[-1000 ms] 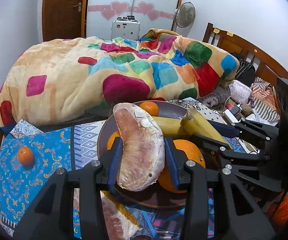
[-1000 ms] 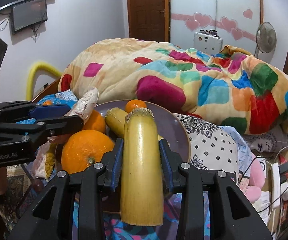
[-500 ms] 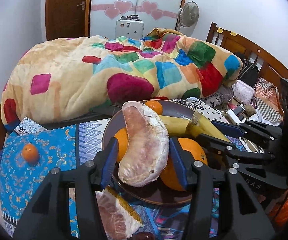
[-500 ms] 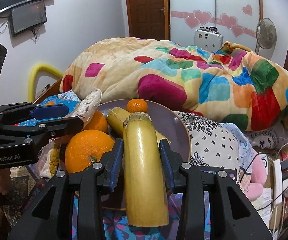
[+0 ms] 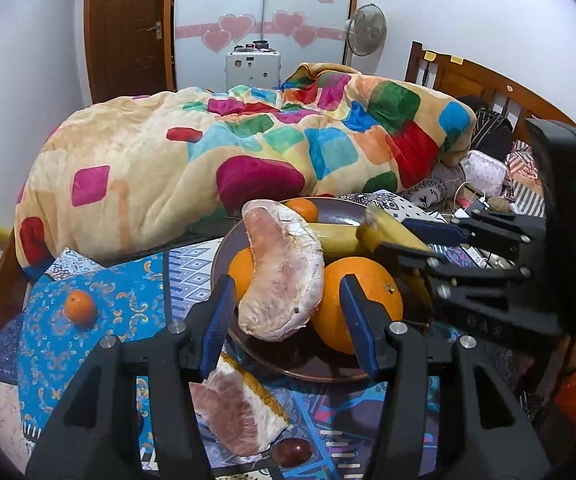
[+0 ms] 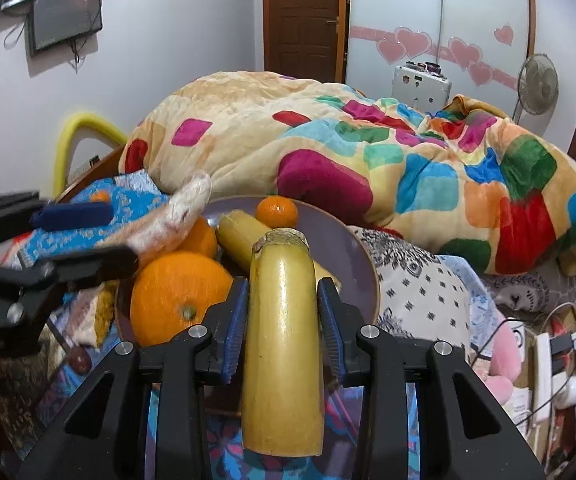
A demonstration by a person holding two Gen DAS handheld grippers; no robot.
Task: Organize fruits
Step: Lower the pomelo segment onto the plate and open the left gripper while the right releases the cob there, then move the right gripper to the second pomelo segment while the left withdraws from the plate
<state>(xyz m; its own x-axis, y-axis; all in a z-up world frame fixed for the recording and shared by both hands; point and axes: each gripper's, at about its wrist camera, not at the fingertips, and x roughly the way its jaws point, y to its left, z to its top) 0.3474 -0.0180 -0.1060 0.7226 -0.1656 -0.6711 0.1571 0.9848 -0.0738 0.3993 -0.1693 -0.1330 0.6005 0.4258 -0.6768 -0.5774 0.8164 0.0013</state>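
Left hand-held gripper (image 5: 283, 308) just opened, fingers clear either side of peeled pomelo wedge (image 5: 283, 268), now propped on oranges in dark plate (image 5: 223, 252), seemingly released there. Right hand-held gripper (image 6: 281, 332) clamped on banana (image 6: 283, 340), poised over plate for placing.

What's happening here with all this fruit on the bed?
A person is sorting fruit onto a plate with two handheld grippers. The left gripper has just been opening: its jaws now stand clear of the pomelo wedge between them, which rests on the oranges in the plate. The right gripper is shut on a banana at the plate's near rim. Off the plate lie another pomelo wedge and a small tangerine.
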